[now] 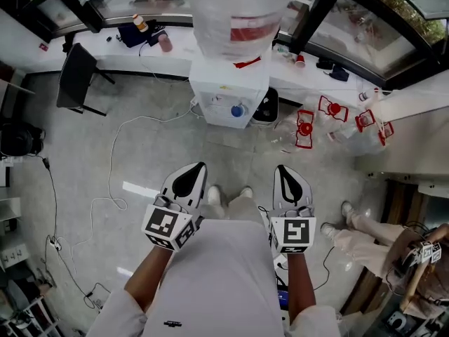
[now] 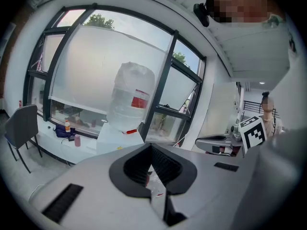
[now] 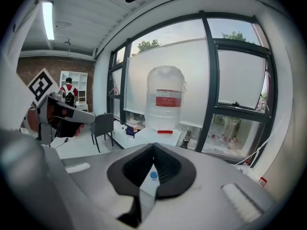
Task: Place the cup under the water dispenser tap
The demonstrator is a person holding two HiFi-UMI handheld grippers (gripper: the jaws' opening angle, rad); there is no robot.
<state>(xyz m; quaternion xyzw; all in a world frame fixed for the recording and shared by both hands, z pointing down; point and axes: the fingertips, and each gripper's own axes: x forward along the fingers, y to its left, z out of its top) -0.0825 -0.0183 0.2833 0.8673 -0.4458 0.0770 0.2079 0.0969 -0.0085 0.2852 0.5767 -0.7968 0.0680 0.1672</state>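
White water dispenser (image 1: 228,90) under clear bottle (image 1: 235,12); left gripper (image 1: 201,166), right gripper (image 1: 282,168): fingers (image 3: 169,166) closed, empty.

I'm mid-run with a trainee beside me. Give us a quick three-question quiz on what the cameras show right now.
1. True or false: the right gripper is holding a cup.
2. What sits on top of the water dispenser? A) a kettle B) a large clear bottle C) a cardboard box
3. Fill in: in the head view, the black chair stands to the dispenser's ____.
Key: 1 false, its jaws are together with nothing between them; 2 B; 3 left.
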